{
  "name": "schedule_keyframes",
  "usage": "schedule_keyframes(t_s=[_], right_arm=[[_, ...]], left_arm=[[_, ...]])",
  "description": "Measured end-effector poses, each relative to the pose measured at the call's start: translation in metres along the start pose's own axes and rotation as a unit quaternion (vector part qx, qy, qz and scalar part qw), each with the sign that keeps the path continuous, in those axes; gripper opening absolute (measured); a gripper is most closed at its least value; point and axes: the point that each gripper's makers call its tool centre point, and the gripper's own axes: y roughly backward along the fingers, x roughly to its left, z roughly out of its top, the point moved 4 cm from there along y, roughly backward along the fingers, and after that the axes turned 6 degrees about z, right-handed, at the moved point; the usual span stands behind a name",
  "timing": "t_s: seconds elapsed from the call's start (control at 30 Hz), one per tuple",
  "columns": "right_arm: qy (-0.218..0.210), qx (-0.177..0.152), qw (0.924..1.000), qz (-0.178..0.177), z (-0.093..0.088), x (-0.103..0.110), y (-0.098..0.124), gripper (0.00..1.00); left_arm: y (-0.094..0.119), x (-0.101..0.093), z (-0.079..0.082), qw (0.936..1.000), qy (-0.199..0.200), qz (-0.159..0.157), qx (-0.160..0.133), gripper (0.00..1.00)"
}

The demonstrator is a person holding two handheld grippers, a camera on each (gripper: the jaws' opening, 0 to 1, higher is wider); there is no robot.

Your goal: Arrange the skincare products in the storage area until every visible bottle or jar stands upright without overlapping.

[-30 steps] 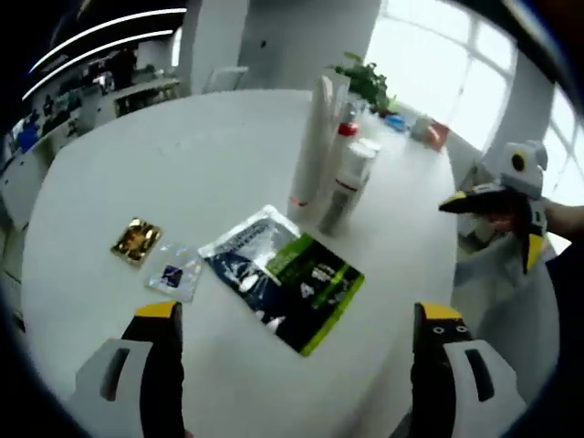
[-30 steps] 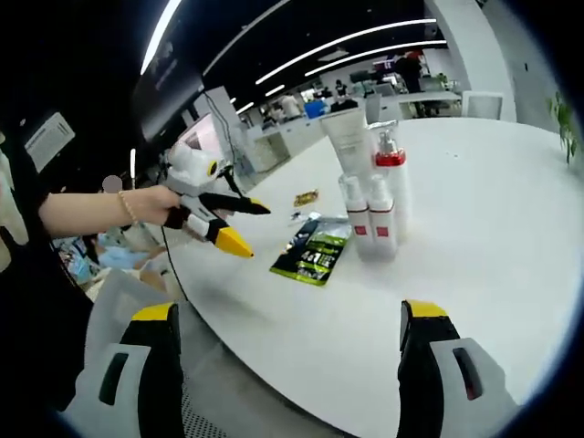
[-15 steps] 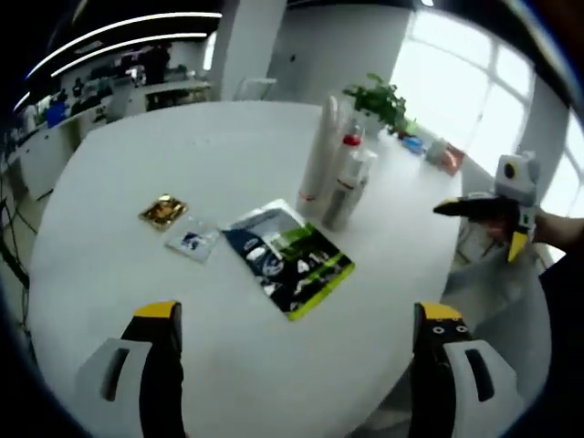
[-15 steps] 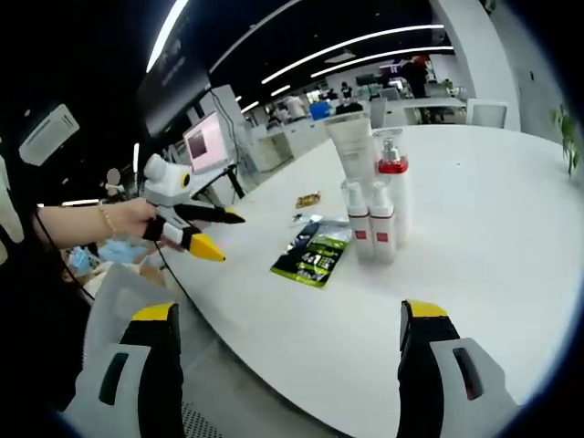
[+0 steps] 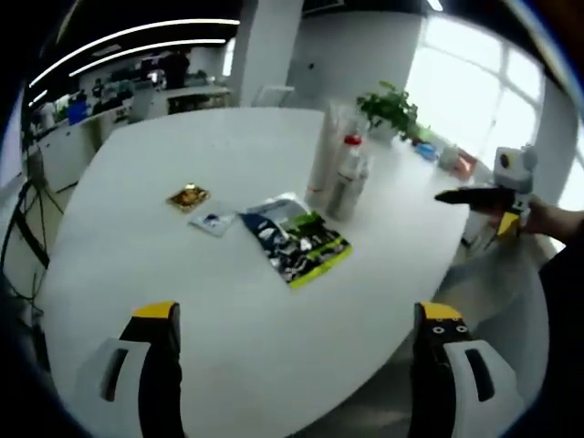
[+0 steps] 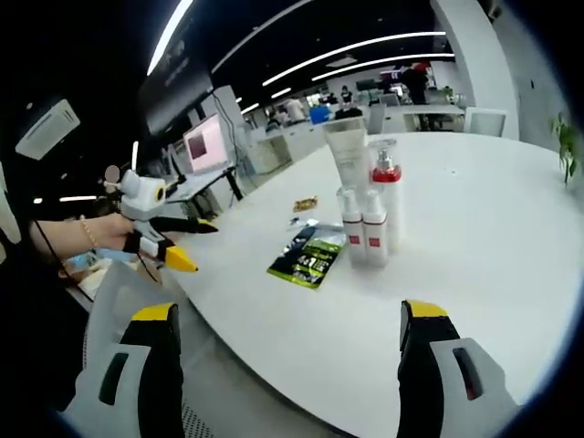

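Note:
A group of upright skincare products stands on the round white table (image 5: pixel 182 301): a tall white tube (image 5: pixel 324 151), a pump bottle with a red collar (image 5: pixel 348 162) and small bottles (image 5: pixel 341 193). In the right gripper view the tube (image 6: pixel 348 155), the pump bottle (image 6: pixel 386 187) and two small red-banded bottles (image 6: pixel 351 228) stand close together. A green and black packet (image 5: pixel 297 240) lies flat beside them. My left gripper (image 5: pixel 297 312) is open over the table's near edge and empty. My right gripper (image 6: pixel 287 310) is open too, off the table's edge.
A gold sachet (image 5: pixel 189 196) and a small white sachet (image 5: pixel 213 222) lie left of the packet. A potted plant (image 5: pixel 392 105) and small items (image 5: pixel 447 160) sit at the far edge. A hand holds the right gripper (image 5: pixel 470 212) off the table's right; the left gripper (image 6: pixel 199 246) shows likewise.
Both grippers have drawn back from the table, so more of it shows. The products, packet and sachets have not moved.

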Motion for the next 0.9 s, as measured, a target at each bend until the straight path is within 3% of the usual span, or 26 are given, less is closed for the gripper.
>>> schedule_keyframes(t_s=[0.23,0.4,0.9], right_arm=[[0.002,-0.004,1.0,-0.005,0.0,0.0,0.007,0.99],[0.002,-0.006,1.0,-0.006,0.0,0.001,0.009,0.99],[0.009,-0.003,1.0,-0.002,-0.002,0.003,0.007,0.99]], left_arm=[[0.008,0.001,-0.011,0.9995,0.028,0.017,0.003,0.98],[0.008,0.005,-0.004,0.9988,0.037,0.029,-0.012,0.97],[0.008,0.011,-0.007,0.9985,0.038,0.039,-0.002,0.97]])
